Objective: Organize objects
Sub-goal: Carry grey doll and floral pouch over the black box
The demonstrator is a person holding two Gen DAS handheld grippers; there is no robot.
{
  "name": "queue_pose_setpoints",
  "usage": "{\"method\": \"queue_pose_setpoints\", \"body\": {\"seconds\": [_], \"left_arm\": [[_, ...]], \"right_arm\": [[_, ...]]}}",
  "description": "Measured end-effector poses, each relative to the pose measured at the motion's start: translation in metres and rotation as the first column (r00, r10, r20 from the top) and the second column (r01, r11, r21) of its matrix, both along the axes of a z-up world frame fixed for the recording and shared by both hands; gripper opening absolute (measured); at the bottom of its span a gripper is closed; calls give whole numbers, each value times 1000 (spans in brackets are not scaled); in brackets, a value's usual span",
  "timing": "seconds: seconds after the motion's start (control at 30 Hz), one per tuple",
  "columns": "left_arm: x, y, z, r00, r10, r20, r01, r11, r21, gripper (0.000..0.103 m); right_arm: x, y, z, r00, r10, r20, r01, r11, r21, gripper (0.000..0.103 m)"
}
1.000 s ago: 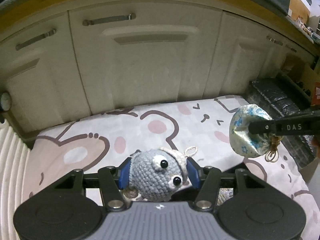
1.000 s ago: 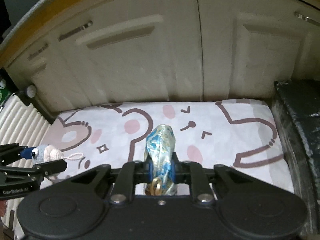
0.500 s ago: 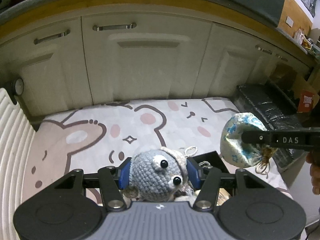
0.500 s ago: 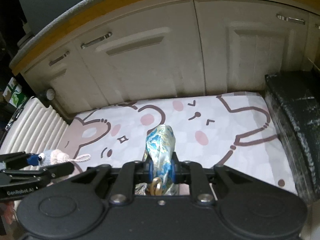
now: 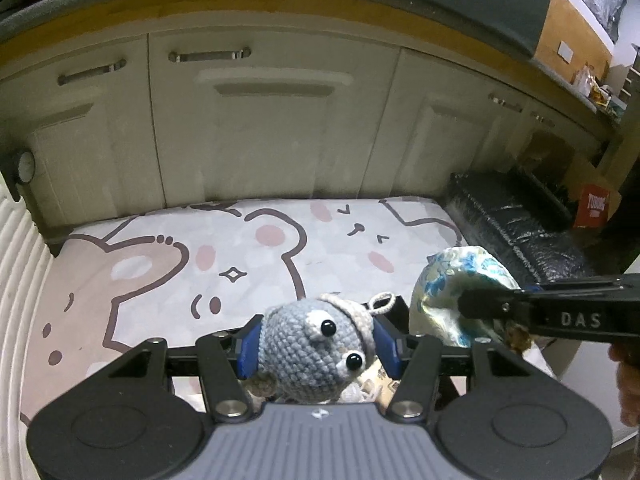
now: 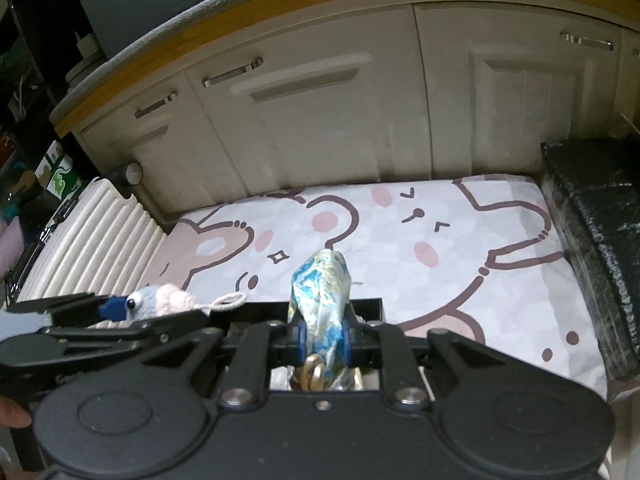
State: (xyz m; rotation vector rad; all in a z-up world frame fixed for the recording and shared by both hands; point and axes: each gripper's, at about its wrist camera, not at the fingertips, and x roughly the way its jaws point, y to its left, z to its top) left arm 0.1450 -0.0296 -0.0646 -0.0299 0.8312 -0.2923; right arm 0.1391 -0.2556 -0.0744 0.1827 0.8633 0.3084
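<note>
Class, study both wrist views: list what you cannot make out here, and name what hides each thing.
- Contents of the black box: both views, blocked by the grippers and held items.
- Lower half of the crochet toy: left view, hidden behind the left gripper.
- Bottom of the blue patterned pouch: right view, hidden by the right gripper.
- Person's hand: left view, cut off by the edge.
- Worktop items: too small.

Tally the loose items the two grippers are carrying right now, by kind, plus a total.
Crochet toy, grey, in the left gripper: 1
Brocade pouch, blue and cream, in the right gripper: 1
Total: 2
</note>
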Motion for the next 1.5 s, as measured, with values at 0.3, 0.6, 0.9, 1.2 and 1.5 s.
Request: {"method": "queue_pose_setpoints", "body": {"seconds": [0.3, 0.6, 0.9, 1.2, 1.5], "left_arm": [[17, -4, -32, 996, -29, -84, 31, 999, 21, 58], [23, -7, -55, 987, -62, -151, 78, 992, 99, 80], [12, 2, -27, 993, -44, -112, 53, 995, 82, 64], [12, -15, -48, 969, -125, -213, 166, 968, 187, 48], [16, -9, -61, 961, -129, -247, 184, 959, 216, 48]], "right_arm": [[0, 9, -11, 999, 19, -39, -19, 1000, -13, 17], [3, 14, -17, 998, 32, -56, -33, 999, -20, 17], [8, 19, -21, 997, 27, -66, -29, 999, -27, 17], [21, 23, -36, 992, -7, -124, 15, 998, 66, 17], [44, 35, -70, 980, 2, -197, 44, 972, 232, 17]]}}
